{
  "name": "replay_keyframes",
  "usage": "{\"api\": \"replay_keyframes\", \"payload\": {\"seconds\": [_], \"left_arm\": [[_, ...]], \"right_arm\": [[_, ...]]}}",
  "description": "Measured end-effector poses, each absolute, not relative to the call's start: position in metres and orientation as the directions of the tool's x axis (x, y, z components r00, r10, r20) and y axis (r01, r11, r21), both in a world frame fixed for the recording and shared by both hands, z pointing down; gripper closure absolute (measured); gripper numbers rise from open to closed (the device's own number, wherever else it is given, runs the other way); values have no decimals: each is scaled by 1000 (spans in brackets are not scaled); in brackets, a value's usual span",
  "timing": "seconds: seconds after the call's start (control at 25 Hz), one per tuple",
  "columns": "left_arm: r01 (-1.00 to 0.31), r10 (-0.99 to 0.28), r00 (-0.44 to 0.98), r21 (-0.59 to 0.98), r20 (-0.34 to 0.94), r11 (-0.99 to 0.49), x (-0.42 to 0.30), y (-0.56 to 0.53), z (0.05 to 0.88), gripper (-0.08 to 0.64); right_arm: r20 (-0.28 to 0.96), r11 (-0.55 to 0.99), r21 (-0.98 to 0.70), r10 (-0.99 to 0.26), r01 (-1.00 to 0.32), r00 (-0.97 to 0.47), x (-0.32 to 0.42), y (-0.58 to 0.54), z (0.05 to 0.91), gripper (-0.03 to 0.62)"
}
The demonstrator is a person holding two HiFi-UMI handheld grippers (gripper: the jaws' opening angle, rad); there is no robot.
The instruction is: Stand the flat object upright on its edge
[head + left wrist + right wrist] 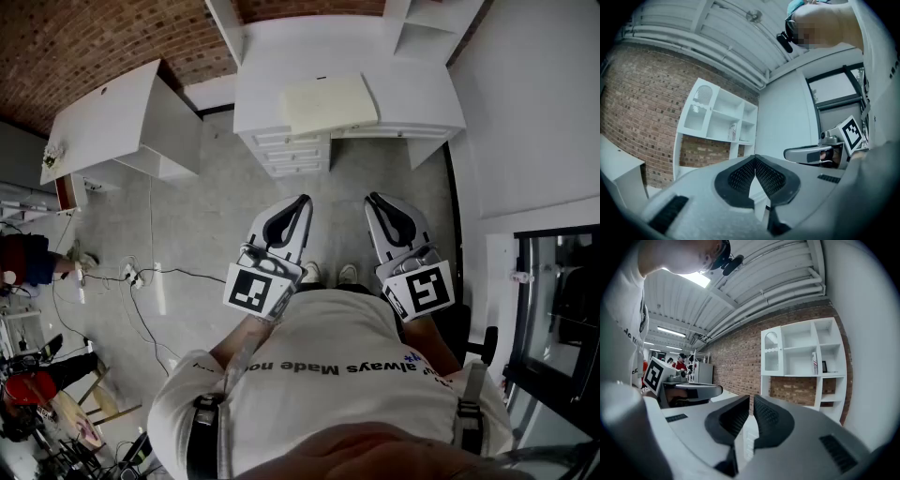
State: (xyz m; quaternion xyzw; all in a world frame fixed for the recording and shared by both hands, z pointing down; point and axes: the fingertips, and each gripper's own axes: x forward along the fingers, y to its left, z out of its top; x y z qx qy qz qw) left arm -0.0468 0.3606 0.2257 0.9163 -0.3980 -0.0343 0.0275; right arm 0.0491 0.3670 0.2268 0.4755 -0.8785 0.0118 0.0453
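Note:
A flat, pale cream slab (328, 103) lies on its face on the white desk (427, 94) ahead of me, partly overhanging the front edge. My left gripper (299, 203) and right gripper (374, 201) are held side by side close to my chest, well short of the desk and above the floor. Both are shut with nothing between the pads. In the left gripper view the left gripper (754, 160) has its tips touching, with the right gripper (811, 153) beside it. In the right gripper view the right gripper (751, 400) is shut, with the left gripper (693, 391) alongside.
The desk has a drawer unit (292, 152) under it and a white shelf unit (801, 359) on the brick wall behind. A second white table (103, 117) stands at the left. Cables (141, 281) trail over the floor. A dark chair (473, 333) and a black-framed pane (562, 309) are at the right.

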Motion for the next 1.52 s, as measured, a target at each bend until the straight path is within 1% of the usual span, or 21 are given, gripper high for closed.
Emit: {"api": "replay_keyframes", "payload": {"seconds": [0.2,0.44,0.72,1.04,1.2,1.32,1.52], "left_arm": [[-715,-719,693,77,-50,-695,-70,360,224,549],[-709,-711,702,67,-29,-703,-94,358,229,549],[-705,-710,704,92,-28,-703,-102,341,240,549],[-720,-723,690,79,-14,-689,-83,294,240,548],[-716,-719,694,71,-40,-695,-59,261,235,548],[-725,-727,686,64,-12,-685,-38,236,234,549],[-739,-740,672,55,-15,-672,-12,197,234,548]], "right_arm": [[85,539,26,-841,-842,-535,23,365,224,560],[86,509,31,-859,-860,-505,-2,365,231,558],[109,503,-3,-859,-864,-500,-4,348,244,558],[93,507,4,-859,-862,-504,17,300,245,558],[83,505,9,-860,-863,-503,41,267,241,558],[76,506,7,-860,-862,-504,62,242,239,558],[74,528,5,-847,-849,-526,88,205,239,558]]}}
